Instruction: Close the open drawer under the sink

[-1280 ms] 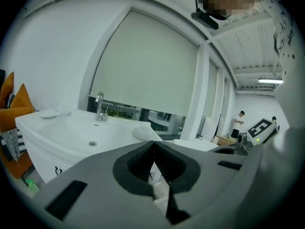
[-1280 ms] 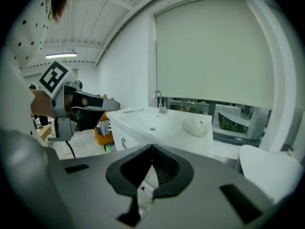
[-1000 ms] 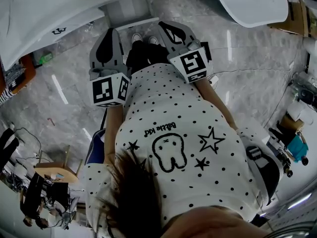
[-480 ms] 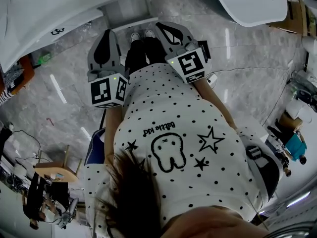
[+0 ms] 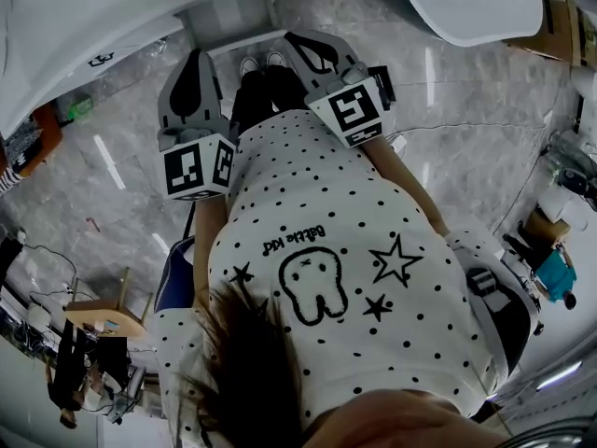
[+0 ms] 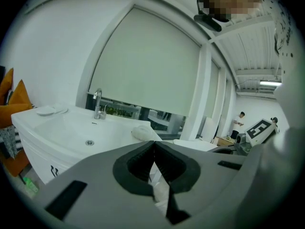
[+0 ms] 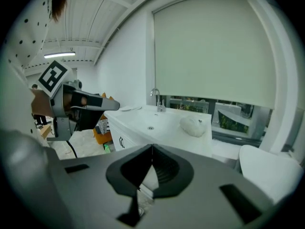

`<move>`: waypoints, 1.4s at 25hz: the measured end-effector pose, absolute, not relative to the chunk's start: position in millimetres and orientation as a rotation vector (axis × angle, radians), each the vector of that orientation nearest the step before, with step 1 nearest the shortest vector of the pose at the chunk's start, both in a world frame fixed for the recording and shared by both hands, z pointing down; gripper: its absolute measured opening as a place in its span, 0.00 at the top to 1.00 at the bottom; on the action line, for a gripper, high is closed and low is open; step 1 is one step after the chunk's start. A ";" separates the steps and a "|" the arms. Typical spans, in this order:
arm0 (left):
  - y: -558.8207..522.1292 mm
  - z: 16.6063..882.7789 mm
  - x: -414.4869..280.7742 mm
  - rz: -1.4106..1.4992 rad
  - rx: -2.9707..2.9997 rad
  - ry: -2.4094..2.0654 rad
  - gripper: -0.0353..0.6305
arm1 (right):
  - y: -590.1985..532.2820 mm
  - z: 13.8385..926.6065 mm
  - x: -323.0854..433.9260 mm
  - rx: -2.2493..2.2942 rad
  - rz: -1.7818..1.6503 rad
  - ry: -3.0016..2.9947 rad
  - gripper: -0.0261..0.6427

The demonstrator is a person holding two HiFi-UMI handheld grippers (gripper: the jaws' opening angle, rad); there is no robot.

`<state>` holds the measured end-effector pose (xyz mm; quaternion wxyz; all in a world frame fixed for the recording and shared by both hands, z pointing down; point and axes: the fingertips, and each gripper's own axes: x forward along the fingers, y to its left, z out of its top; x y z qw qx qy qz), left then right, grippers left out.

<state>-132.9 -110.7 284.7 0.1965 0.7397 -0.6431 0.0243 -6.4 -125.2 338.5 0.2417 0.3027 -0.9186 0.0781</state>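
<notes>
A white sink counter (image 5: 84, 26) fills the top left of the head view. A white drawer (image 5: 233, 21) juts out from under it, its front edge near my feet. Held at chest height, my left gripper (image 5: 194, 62) and right gripper (image 5: 308, 43) both point toward that drawer from just short of it. In the left gripper view my left gripper (image 6: 153, 146) is shut with nothing in it. The right gripper (image 7: 152, 149) is shut and empty too. The cabinet front (image 7: 121, 141) below the basin (image 7: 151, 122) carries a dark handle.
A faucet (image 7: 156, 99) and a white cloth (image 7: 193, 125) sit on the counter. A white rounded fixture (image 5: 476, 3) stands at the head view's top right. Orange items (image 6: 12, 99) lie left of the sink. Cables and equipment (image 5: 550, 241) crowd the marble floor's right side.
Both grippers have drifted a little toward the sink and drawer, along with the person. Their jaws stay shut.
</notes>
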 end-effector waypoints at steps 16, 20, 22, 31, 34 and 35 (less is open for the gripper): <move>-113.1 281.9 -136.2 0.097 2.106 -1.811 0.94 | -122.2 340.5 -10.1 0.807 0.216 -2.528 0.94; -112.3 284.4 -134.8 0.114 2.112 -1.797 0.94 | -121.2 341.2 -10.3 0.804 0.221 -2.527 0.94; -112.2 284.8 -134.4 0.116 2.112 -1.793 0.94 | -120.8 341.9 -10.0 0.803 0.224 -2.525 0.94; -110.3 285.8 -135.6 0.108 2.103 -1.793 0.94 | -123.1 339.8 -8.7 0.816 0.217 -2.524 0.94; -110.6 286.1 -140.6 0.092 2.082 -1.818 0.94 | -125.9 337.7 -7.7 0.826 0.206 -2.526 0.94; -110.8 286.2 -142.7 0.087 2.073 -1.828 0.94 | -127.6 336.8 -7.1 0.830 0.204 -2.526 0.94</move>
